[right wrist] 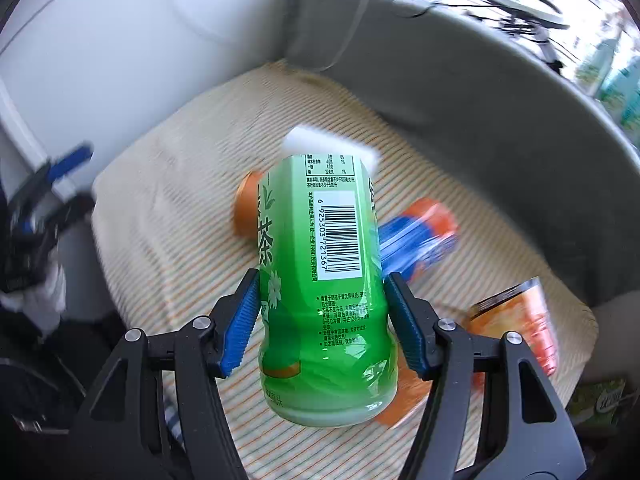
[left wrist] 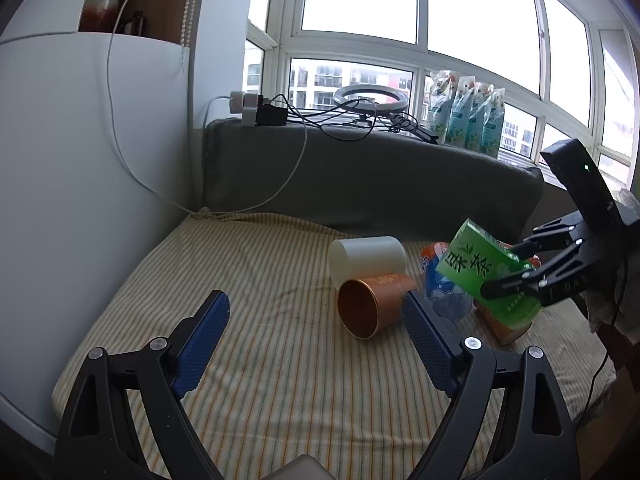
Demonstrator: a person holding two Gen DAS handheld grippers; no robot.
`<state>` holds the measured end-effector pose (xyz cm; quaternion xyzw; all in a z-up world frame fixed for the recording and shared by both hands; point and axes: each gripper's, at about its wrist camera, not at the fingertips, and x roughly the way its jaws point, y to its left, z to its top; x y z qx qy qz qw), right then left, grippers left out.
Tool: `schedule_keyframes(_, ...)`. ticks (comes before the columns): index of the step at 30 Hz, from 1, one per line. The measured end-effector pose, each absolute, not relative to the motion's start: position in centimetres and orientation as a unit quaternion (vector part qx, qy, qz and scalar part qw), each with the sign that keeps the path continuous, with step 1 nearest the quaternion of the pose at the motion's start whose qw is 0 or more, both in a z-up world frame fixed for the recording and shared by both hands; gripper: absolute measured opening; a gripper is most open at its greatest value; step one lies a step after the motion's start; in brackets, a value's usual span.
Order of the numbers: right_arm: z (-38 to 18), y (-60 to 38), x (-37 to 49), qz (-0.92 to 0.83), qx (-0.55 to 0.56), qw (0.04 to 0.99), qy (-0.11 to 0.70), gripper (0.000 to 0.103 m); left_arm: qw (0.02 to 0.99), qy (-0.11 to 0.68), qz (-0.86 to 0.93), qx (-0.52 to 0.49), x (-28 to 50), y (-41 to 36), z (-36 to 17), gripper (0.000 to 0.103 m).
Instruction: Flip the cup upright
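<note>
A green tea-label cup [right wrist: 320, 280] is clamped between my right gripper's [right wrist: 318, 320] blue pads and held tilted above the striped cushion [left wrist: 260, 360]. In the left wrist view the same green cup [left wrist: 484, 268] hangs in the right gripper [left wrist: 506, 270] at the right. An orange-brown cup [left wrist: 368, 304] lies on its side, mouth toward me, with a white cup [left wrist: 366, 258] on its side behind it. My left gripper [left wrist: 316, 328] is open and empty, low over the cushion in front of the orange cup.
A blue and orange packet [left wrist: 438, 276] lies by the cups. An orange printed cup [right wrist: 520, 320] lies at the right. A grey bolster [left wrist: 360, 176] backs the cushion, with cables and a ring light [left wrist: 370, 98] above. A white wall [left wrist: 80, 160] stands left.
</note>
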<state>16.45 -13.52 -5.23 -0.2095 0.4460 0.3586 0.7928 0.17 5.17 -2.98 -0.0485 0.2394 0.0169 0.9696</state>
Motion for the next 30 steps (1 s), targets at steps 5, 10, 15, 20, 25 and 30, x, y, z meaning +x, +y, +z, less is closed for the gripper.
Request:
schedule_keyframes(5, -7.7, -12.5, 14.0, 0.386, -0.222, 0.767, 0.461, 0.065, 0.968, 0.244, 0.016, -0.052, -0.4, 5.0, -2.9, 0.088)
schedule_keyframes(10, -10.5, -10.9, 12.4, 0.401, -0.248, 0.745, 0.472, 0.065, 0.966, 0.25, 0.022, -0.056, -0.9, 5.0, -2.9, 0.088)
schedule_keyframes(15, -12.3, -10.0, 11.4, 0.408, -0.26, 0.73, 0.482, 0.065, 0.962, 0.264, 0.02, -0.064, -1.1, 4.9, -3.2, 0.088)
schedule_keyframes(20, -12.9, -9.6, 10.6, 0.415, -0.263, 0.725, 0.482, 0.066, 0.958, 0.278, 0.014, -0.07, -0.9, 4.4, -3.4, 0.088)
schedule_keyframes(25, -12.8, -9.3, 10.1, 0.417, -0.266, 0.73, 0.471, 0.07, 0.955, 0.289, 0.005, -0.074, -0.9, 3.7, -3.5, 0.088)
schedule_keyframes(30, -11.8, -9.6, 9.4, 0.416, -0.255, 0.748, 0.45, 0.076, 0.947, 0.307, -0.012, -0.093, -0.7, 3.1, -3.8, 0.088)
